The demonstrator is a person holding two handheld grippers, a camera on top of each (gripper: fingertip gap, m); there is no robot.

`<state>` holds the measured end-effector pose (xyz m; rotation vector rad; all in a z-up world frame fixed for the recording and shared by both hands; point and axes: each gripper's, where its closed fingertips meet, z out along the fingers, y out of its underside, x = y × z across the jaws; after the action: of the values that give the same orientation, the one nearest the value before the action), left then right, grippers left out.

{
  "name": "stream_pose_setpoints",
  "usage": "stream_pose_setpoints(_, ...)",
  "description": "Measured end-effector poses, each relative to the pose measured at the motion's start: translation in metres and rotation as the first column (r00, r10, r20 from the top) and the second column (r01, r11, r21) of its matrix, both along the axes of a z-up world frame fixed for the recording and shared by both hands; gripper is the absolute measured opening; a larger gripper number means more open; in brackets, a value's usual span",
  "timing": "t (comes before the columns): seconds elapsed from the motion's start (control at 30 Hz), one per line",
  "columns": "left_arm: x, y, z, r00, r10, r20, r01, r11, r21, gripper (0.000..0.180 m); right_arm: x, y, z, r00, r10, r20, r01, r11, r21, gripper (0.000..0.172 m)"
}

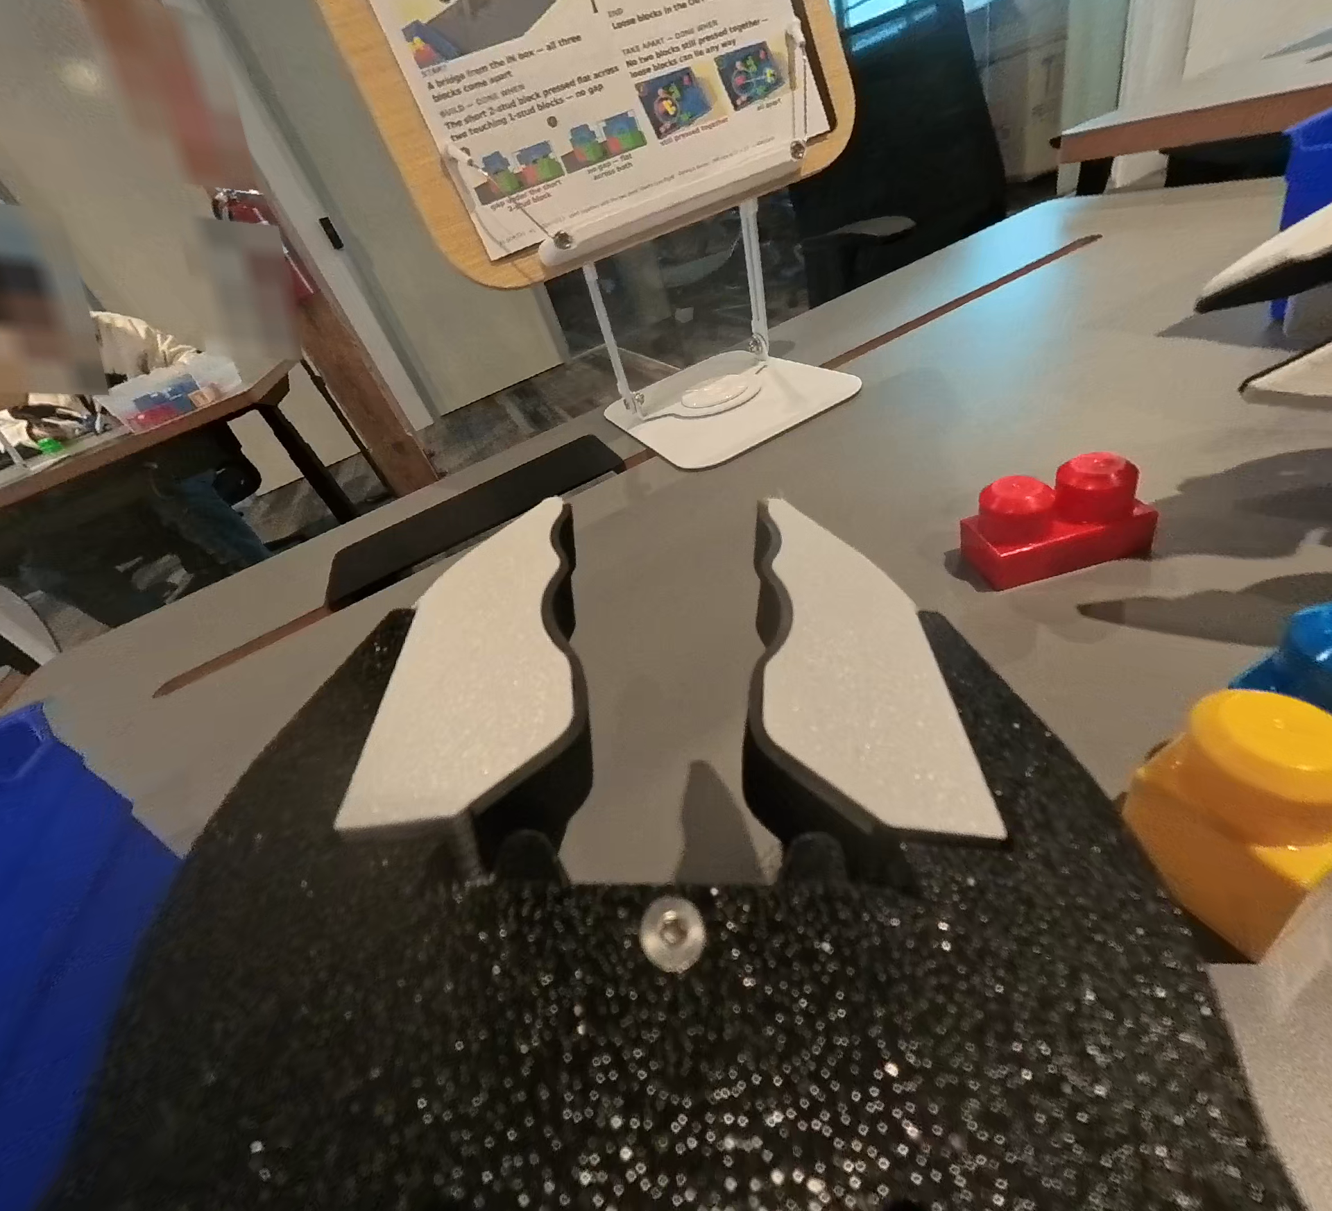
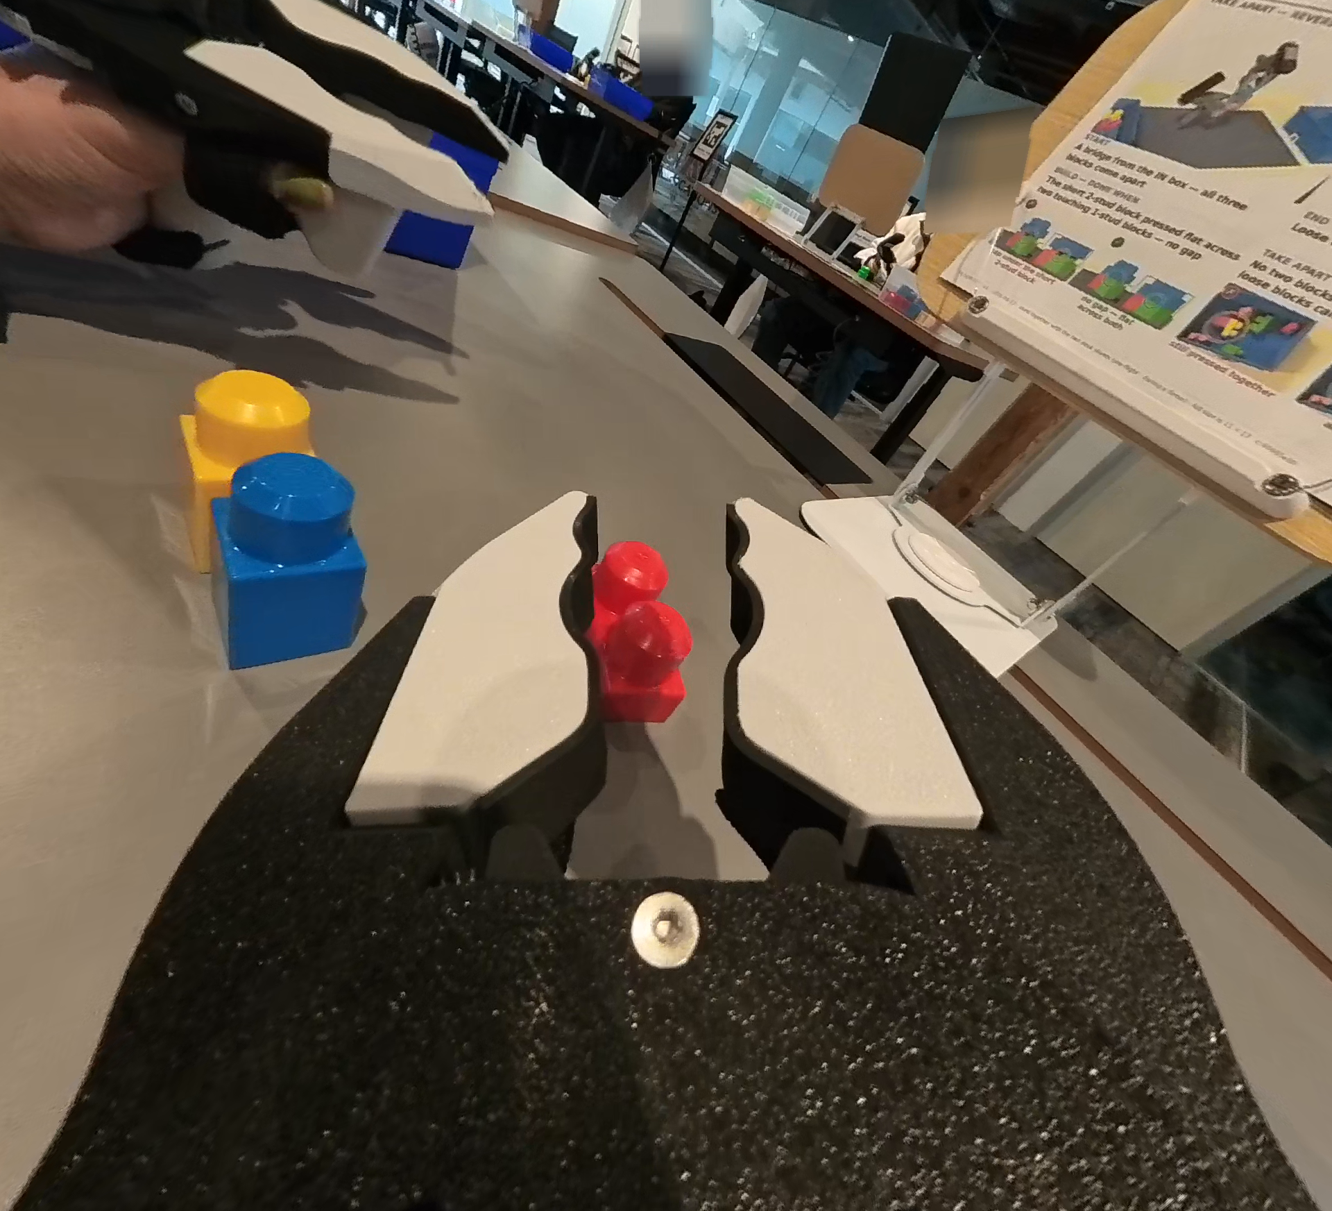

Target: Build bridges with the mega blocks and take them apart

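A red two-stud block (image 1: 1059, 527) lies on the grey table (image 1: 829, 563). In the right wrist view it (image 2: 638, 628) shows between the fingers of my right gripper (image 2: 663, 506), close to the left finger with a gap on the right. The left wrist view shows this gripper (image 1: 1225, 346) raised above the table, apart from the block, so it is open. A blue one-stud block (image 2: 288, 571) and a yellow one-stud block (image 2: 245, 434) stand touching on the table. My left gripper (image 1: 663, 513) is open and empty; the right wrist view shows it (image 2: 490, 181) held above the table by a hand.
An instruction sheet on a stand (image 1: 576, 59) with a white base (image 1: 742, 412) is at the table's far edge. A blue bin (image 1: 58, 888) is at the lower left, another (image 1: 1308, 167) at the far right. A black strip (image 1: 468, 527) lies along the edge.
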<state>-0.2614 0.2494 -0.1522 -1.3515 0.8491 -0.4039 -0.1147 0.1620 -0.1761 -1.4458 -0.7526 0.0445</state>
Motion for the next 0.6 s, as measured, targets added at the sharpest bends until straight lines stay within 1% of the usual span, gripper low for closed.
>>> stream_pose_setpoints(0.17, 0.004, -0.002, -0.002, 0.999, -0.003, -0.035, 0.004, 1.000, 0.022, 0.047, -0.001, 0.000, -0.001, 1.000, 0.004, 0.006, -0.004, 1.000, -0.003, 0.034)
stream_pose_setpoints(0.47, 0.005, -0.003, -0.003, 0.999, -0.021, -0.029, 0.021, 1.000, 0.007, 0.046, -0.006, -0.002, -0.002, 0.999, 0.030, 0.011, -0.030, 1.000, -0.005, 0.034)
stream_pose_setpoints(0.53, 0.007, -0.007, -0.002, 0.998, -0.053, -0.030, 0.053, 0.999, 0.011, 0.046, -0.007, -0.003, -0.002, 0.999, 0.040, 0.017, -0.039, 0.999, -0.003, 0.034)
stream_pose_setpoints(0.6, 0.010, -0.012, -0.001, 0.993, -0.110, -0.033, 0.110, 0.994, 0.013, 0.046, -0.008, -0.003, -0.001, 0.999, 0.048, 0.017, -0.048, 0.999, 0.000, 0.034)
